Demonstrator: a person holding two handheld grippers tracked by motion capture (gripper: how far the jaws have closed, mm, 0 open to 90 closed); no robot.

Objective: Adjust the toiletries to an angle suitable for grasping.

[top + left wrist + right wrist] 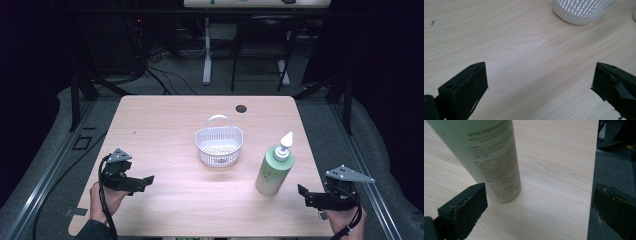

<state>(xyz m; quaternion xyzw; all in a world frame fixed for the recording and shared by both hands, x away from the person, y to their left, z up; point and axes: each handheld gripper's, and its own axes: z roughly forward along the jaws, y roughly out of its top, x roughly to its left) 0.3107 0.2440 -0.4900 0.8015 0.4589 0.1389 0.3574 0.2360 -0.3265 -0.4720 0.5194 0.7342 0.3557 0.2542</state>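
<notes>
A white perforated basket [219, 144] with a raised handle stands near the middle of the wooden table [165, 120]. To its right a pale green pump bottle [274, 170] stands upright. My left gripper [142, 182] rests low at the table's front left, open, nothing between its jaws; its own view shows the basket [580, 11] ahead across bare wood. My right gripper [306, 196] sits at the front right corner, open, a short way right of the bottle. In its view the bottle [491, 157] rises just ahead of the left jaw, clear of both.
A round cable hole [241, 108] marks the table's far edge. The table's right edge [592, 182] runs between the right gripper's jaws, with grey floor beyond. Desk legs and cables stand behind the table.
</notes>
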